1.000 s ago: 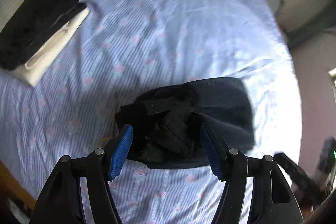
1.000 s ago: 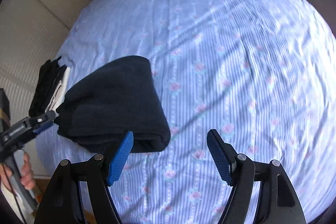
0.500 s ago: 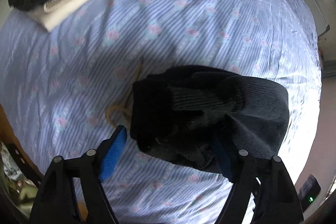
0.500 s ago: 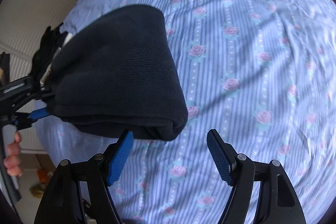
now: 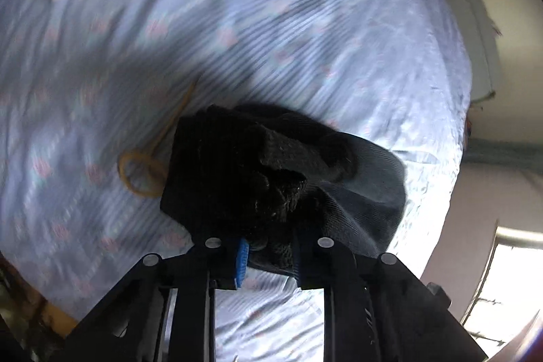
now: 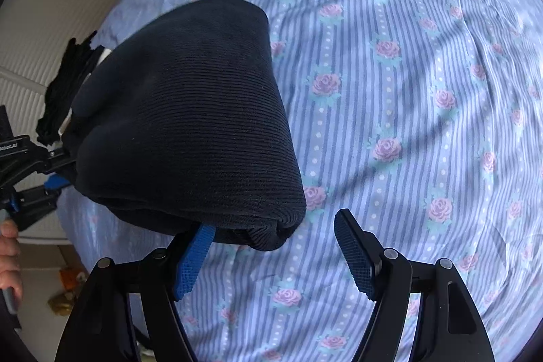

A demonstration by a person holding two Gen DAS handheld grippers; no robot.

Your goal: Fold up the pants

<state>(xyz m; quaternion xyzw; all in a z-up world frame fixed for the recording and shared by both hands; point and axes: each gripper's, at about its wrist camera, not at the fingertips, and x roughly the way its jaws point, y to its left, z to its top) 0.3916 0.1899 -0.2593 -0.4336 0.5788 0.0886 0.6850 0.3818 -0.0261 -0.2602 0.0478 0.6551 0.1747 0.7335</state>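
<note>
The pants (image 6: 183,117), a dark ribbed knit folded into a thick bundle, hang in the air above the bed (image 6: 424,90), carried at one end by the left tool (image 5: 268,255). Its blue pads (image 5: 242,255) are pressed in on a bunched clump of fabric, so that tool is pinching the pants. In the left wrist view the bundle spreads ahead of the tool, layers rumpled and uneven near the grip; the view is blurred.

The right tool (image 6: 275,255) stands spread, holding nothing. The bundle's rounded folded end sits just ahead of it and over its left finger (image 6: 193,260); whether cloth touches that pad I cannot tell.

The knit looks soft, limp and fairly light, with enough bulk to sag and slip open where unsupported. It is neither fragile nor slick; the ribbing should grip well. The best hold, I judge, is across all layers at the folded edge, taken deep, not on a single loose ply.

A yellow cord loop (image 5: 141,173) lies on the bed left of the left tool's load.
</note>
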